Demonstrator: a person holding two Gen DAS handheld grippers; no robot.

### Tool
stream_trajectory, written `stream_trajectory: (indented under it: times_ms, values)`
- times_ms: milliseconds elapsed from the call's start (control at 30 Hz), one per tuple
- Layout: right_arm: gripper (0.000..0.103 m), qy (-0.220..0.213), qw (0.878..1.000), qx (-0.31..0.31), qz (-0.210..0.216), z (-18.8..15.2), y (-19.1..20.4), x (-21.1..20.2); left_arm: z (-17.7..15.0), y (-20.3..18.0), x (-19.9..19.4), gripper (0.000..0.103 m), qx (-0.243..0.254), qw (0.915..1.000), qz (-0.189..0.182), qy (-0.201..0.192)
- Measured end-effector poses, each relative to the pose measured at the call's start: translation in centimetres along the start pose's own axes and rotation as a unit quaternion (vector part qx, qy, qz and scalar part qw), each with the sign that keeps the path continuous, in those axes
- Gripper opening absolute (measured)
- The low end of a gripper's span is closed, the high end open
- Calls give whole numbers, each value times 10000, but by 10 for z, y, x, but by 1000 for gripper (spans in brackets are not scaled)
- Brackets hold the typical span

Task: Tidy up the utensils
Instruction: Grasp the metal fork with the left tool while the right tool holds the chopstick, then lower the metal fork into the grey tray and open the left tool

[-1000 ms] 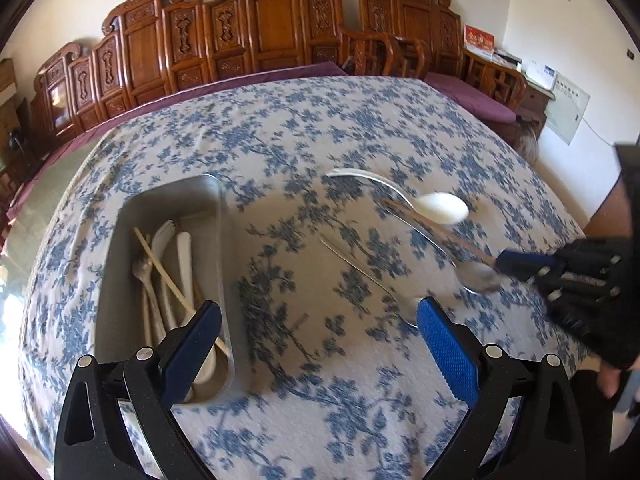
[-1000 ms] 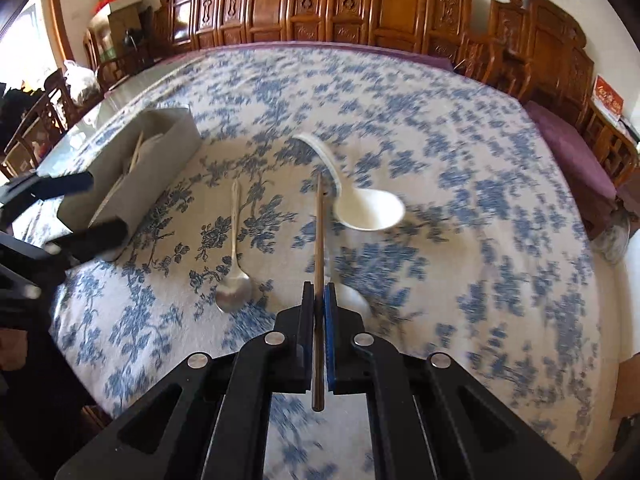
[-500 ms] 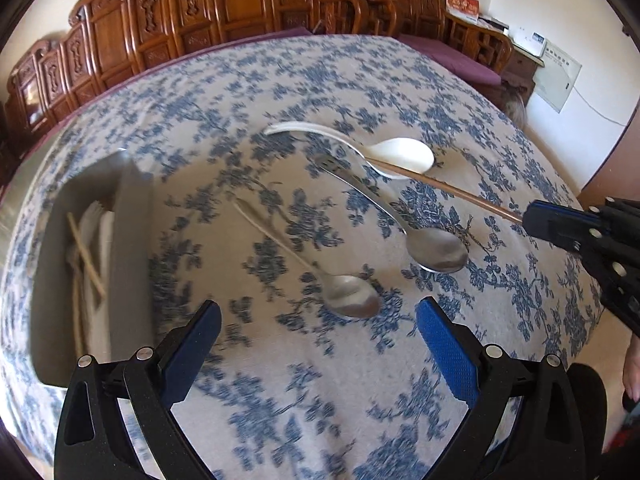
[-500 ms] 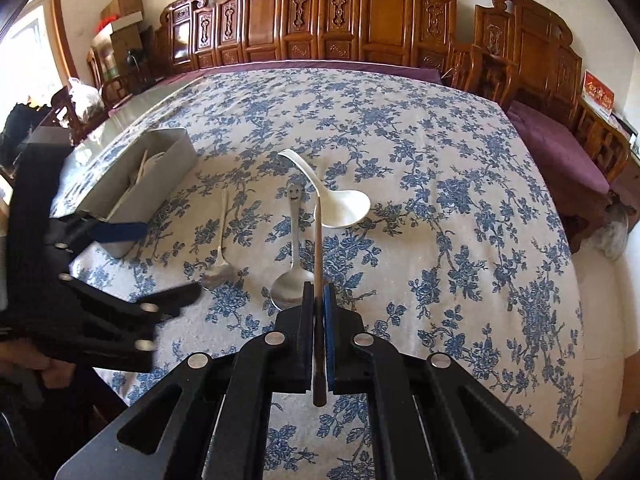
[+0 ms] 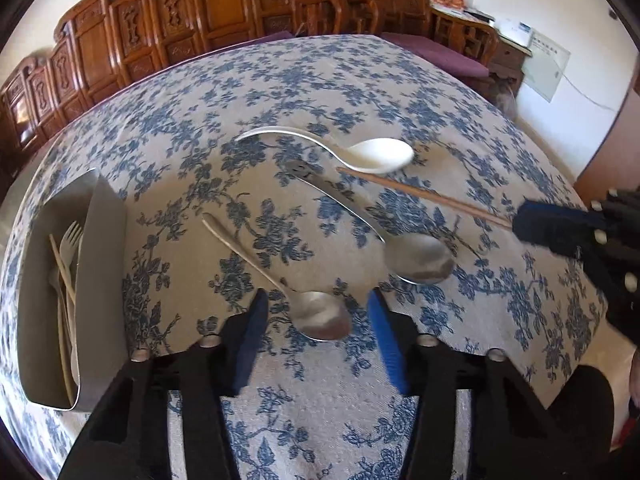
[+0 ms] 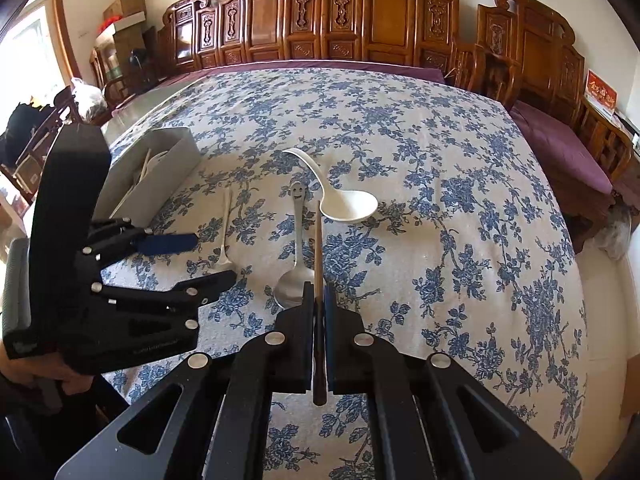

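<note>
the left gripper point(image 5: 316, 320) hangs low over the small metal spoon point(image 5: 320, 316), its blue pads half-spread with the spoon's bowl lying between them, not yet pinched; its jaws have just been closing in on it. the right gripper point(image 6: 319, 312) is pressed tight on a wooden chopstick point(image 6: 318, 248), which juts forward and seems to sit slightly off the cloth. just beyond, the larger metal spoon point(image 5: 416, 258) with a smiling face on its handle lies beside the small one, and past it the white ceramic spoon point(image 5: 376, 156) rests near the chopstick's tip. the grey tray point(image 5: 104, 248), off to the left on the floral tablecloth point(image 5: 280, 80), already holds forks and chopsticks. the step in hand looks like picking up the small spoon; the next move calls for closing fully on the bowl or neck, a thin flat thing likely to slip, then carrying it to the tray. compared with a second ago, the left gripper has swung away from the tray, come down over the spoons and narrowed from a wide spread; the right one holds the chopstick much as it did.
</note>
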State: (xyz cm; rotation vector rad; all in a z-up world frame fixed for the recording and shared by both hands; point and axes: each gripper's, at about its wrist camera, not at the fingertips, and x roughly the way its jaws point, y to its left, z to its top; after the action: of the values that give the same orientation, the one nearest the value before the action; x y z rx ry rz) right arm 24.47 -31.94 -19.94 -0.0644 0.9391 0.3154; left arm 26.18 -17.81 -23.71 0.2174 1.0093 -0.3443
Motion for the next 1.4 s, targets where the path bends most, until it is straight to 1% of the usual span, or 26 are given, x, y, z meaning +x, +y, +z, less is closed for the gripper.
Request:
stream_trajectory:
  times_ms: [67,133,167,200,233,300,433,467,567,867,1067,1400]
  values:
    - [6,-2,10000,16,-10,0,-2,0,-1,-3,3,38,90,10000,29,31]
    - [6,3,10000,15,-27,0,-3,0,-3,-6,7,34,210,9996,171,82]
    - [6,5,10000,13,-33,0,-3,0,-4,-5,8,29,230,9995,207,105]
    - [6,8,10000,13,-33,0,-3,0,-5,-4,9,24,224,9994,209,135]
    - [6,9,10000,4,-36,0,-2,0,-7,-2,9,23,202,9994,213,186]
    - [6,10,10000,-4,-37,0,-2,0,-9,4,9,14,153,9994,197,222]
    - [6,13,10000,-41,-40,-1,-1,1,-13,18,1,5,-18,9999,54,124]
    - [6,15,10000,-56,-38,-1,0,1,-14,22,-2,1,-59,9999,56,74]
    - [6,18,9999,-103,-42,-1,3,1,-15,33,-7,0,-189,9998,-52,63]
    - [6,-16,9998,-210,-6,-1,14,0,-17,54,-26,0,-397,9991,-117,-91]
    - [5,-149,9994,-287,94,2,26,-8,-14,66,-55,0,-433,9984,-168,-317]
    - [6,-372,9982,-405,227,9,45,-24,-4,85,-98,0,-396,9973,-84,-619]
